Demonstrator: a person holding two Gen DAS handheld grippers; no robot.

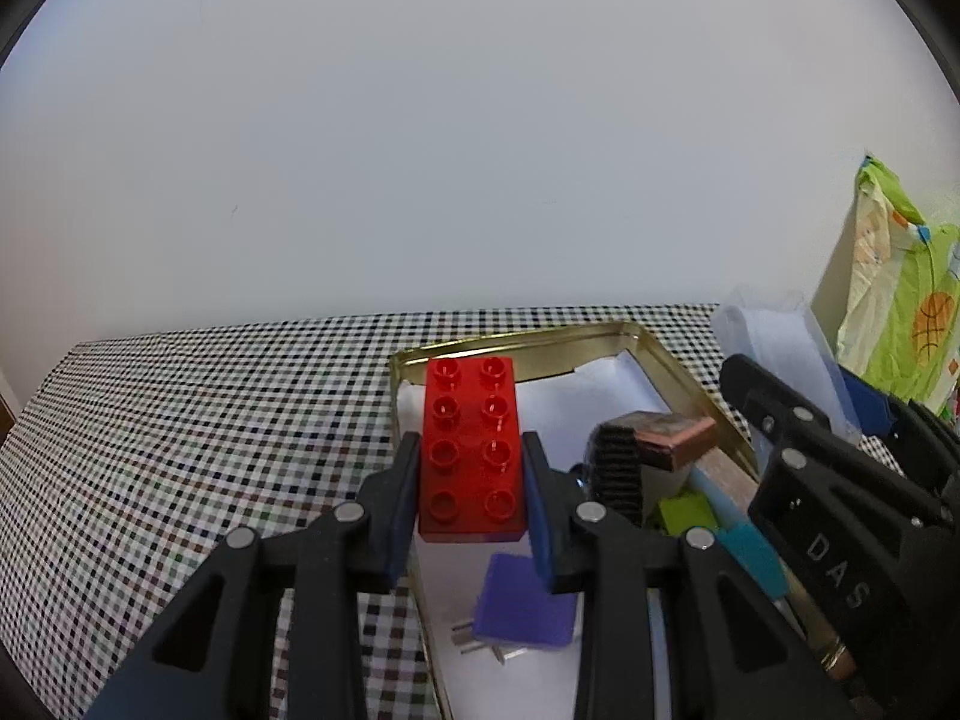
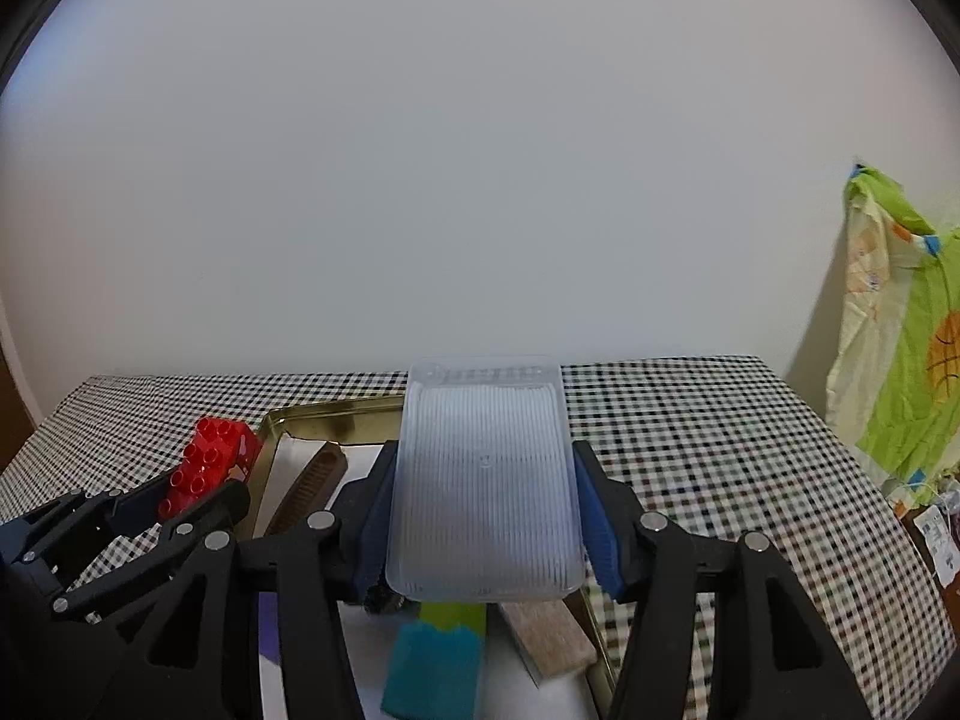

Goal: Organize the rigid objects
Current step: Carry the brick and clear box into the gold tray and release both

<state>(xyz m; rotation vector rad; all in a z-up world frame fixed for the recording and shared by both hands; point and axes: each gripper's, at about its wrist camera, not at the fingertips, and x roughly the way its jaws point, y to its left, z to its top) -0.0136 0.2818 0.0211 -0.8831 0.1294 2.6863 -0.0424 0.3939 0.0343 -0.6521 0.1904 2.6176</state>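
My left gripper [image 1: 471,480] is shut on a red studded brick [image 1: 471,450] and holds it above the left edge of a gold tin tray [image 1: 540,348]. My right gripper [image 2: 486,516] is shut on a clear ribbed plastic lid [image 2: 486,474], held flat above the same tray [image 2: 312,420]. The red brick [image 2: 207,462] and left gripper [image 2: 180,498] show at the left of the right wrist view. The right gripper [image 1: 840,438] shows at the right of the left wrist view. The tray holds a purple block [image 1: 522,606], a black comb [image 1: 618,474], a brown block [image 1: 672,438] and a green piece [image 1: 687,513].
A black-and-white checkered cloth [image 1: 210,420] covers the table, which ends at a white wall. A green printed bag [image 2: 900,360] hangs at the far right. A teal piece [image 2: 432,672] and a wooden block [image 2: 549,636] lie in the tray under the lid.
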